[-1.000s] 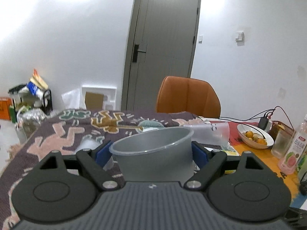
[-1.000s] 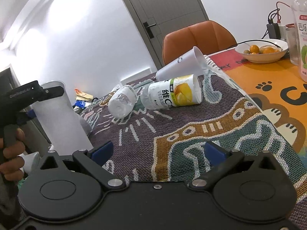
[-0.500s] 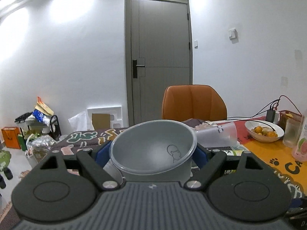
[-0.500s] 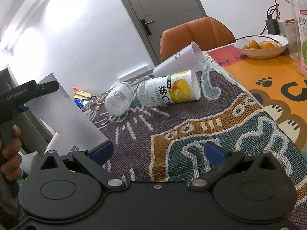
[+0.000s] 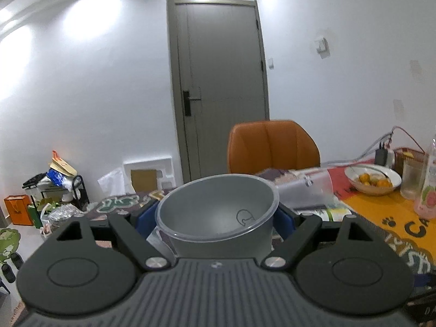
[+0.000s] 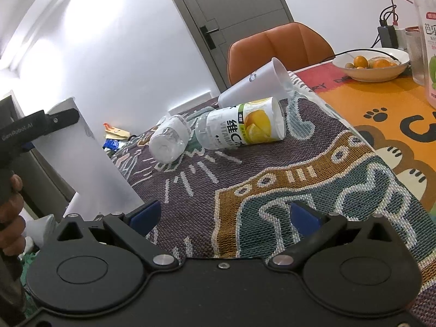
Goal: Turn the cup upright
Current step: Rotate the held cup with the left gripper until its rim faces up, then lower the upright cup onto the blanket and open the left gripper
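Translucent plastic cup gripped between left tongs, lifted, mouth toward camera, above patterned cloth at tabletop's left edge. Advice: rotate mouth fully upward, lower gently, then release. Right tongs wide open, empty.

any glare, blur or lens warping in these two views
Left wrist view: ceiling light glare washes the white wall, the door frame bows from fisheye, and the translucent grey plastic cup is sharp. Right wrist view: glare streaks upper left; the door leans strongly.
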Action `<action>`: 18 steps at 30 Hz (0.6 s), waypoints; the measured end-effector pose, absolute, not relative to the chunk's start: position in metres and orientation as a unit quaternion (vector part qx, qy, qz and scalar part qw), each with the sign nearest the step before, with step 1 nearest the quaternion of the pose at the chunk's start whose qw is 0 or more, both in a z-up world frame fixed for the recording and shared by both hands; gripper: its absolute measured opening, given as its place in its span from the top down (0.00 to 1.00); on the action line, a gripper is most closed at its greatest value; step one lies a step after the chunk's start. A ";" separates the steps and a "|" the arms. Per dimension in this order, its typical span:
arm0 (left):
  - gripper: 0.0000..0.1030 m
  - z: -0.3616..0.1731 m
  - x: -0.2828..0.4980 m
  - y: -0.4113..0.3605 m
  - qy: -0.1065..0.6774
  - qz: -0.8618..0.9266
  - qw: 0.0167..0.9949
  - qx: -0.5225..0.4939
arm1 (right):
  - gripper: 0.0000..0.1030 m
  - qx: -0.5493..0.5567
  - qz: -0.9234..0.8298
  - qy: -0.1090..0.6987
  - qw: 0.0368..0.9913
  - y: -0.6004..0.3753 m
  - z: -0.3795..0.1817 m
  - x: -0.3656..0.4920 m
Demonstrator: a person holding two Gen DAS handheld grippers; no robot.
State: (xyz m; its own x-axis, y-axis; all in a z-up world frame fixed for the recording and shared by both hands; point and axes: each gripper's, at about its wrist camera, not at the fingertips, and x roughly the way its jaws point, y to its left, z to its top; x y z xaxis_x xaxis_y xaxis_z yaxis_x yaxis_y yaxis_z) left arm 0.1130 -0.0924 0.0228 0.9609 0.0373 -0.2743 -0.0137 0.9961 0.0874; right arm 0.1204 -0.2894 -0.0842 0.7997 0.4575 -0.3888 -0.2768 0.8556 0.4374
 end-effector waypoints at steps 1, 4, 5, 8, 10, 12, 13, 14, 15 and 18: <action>0.17 0.021 0.113 -0.094 0.146 0.008 0.988 0.046 | 0.00 0.182 0.198 0.247 0.931 -0.289 -0.084 0.120; 0.15 0.020 0.110 -0.100 0.150 0.005 0.987 0.063 | 0.00 0.182 0.201 0.247 0.930 -0.289 -0.083 0.118; 0.14 0.019 0.109 -0.102 0.151 0.004 0.986 0.068 | 0.00 0.182 0.202 0.246 0.930 -0.290 -0.083 0.117; 0.10 0.017 0.106 -0.104 0.158 0.006 0.985 0.073 | 0.00 0.181 0.204 0.243 0.931 -0.290 -0.080 0.113; 0.10 0.015 0.104 -0.102 0.162 0.007 0.984 0.069 | 0.00 0.180 0.206 0.239 0.932 -0.290 -0.078 0.109; 0.09 0.013 0.101 -0.100 0.168 0.013 0.984 0.064 | 0.00 0.178 0.209 0.235 0.932 -0.291 -0.077 0.105; 0.08 0.013 0.099 -0.099 0.172 0.014 0.983 0.059 | 0.00 0.178 0.210 0.234 0.933 -0.291 -0.076 0.104; 0.08 0.013 0.098 -0.098 0.174 0.016 0.983 0.054 | 0.00 0.177 0.211 0.233 0.933 -0.291 -0.076 0.102; 0.08 0.013 0.095 -0.097 0.174 0.018 0.983 0.050 | 0.00 0.175 0.212 0.232 0.933 -0.291 -0.075 0.101; 0.06 0.014 0.085 -0.093 0.173 0.023 0.984 0.042 | 0.00 0.171 0.217 0.228 0.934 -0.290 -0.073 0.094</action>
